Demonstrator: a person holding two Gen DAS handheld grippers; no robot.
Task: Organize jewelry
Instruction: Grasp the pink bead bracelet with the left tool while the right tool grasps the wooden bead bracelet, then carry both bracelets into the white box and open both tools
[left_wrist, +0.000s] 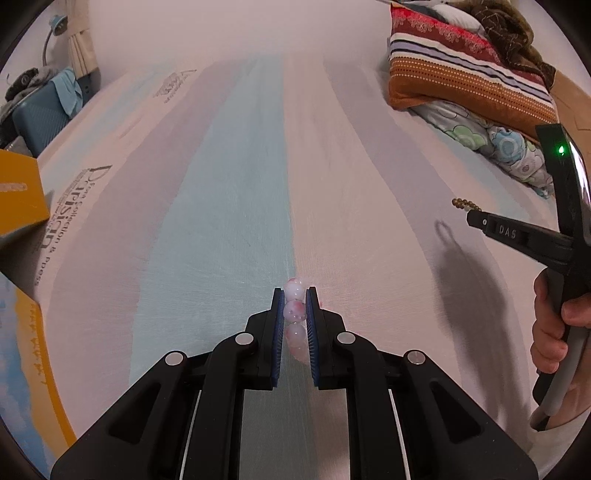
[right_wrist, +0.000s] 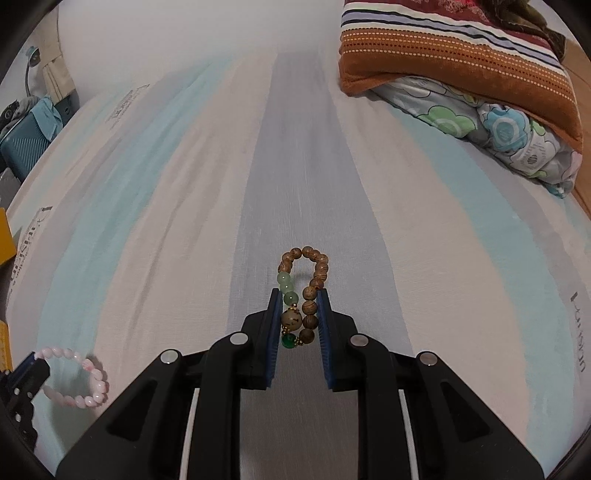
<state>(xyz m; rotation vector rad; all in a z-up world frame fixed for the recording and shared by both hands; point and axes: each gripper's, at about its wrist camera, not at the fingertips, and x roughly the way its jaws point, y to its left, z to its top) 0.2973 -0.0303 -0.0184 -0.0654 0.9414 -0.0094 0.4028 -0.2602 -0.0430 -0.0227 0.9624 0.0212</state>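
Observation:
My left gripper (left_wrist: 294, 295) is shut on a pink bead bracelet (left_wrist: 294, 314), held above the striped bed sheet; it also shows in the right wrist view (right_wrist: 79, 376), hanging from the left gripper's fingers (right_wrist: 27, 369). My right gripper (right_wrist: 298, 293) is shut on a brown wooden bead bracelet with green beads (right_wrist: 306, 291), whose loop sticks out past the fingertips. In the left wrist view the right gripper (left_wrist: 476, 218) is at the right, with a few brown beads (left_wrist: 463, 204) showing at its tip.
A yellow box (left_wrist: 20, 195) stands at the left edge of the bed. Folded striped and floral bedding (right_wrist: 461, 70) lies at the far right. A blue suitcase (left_wrist: 35, 118) stands beyond the bed at the far left.

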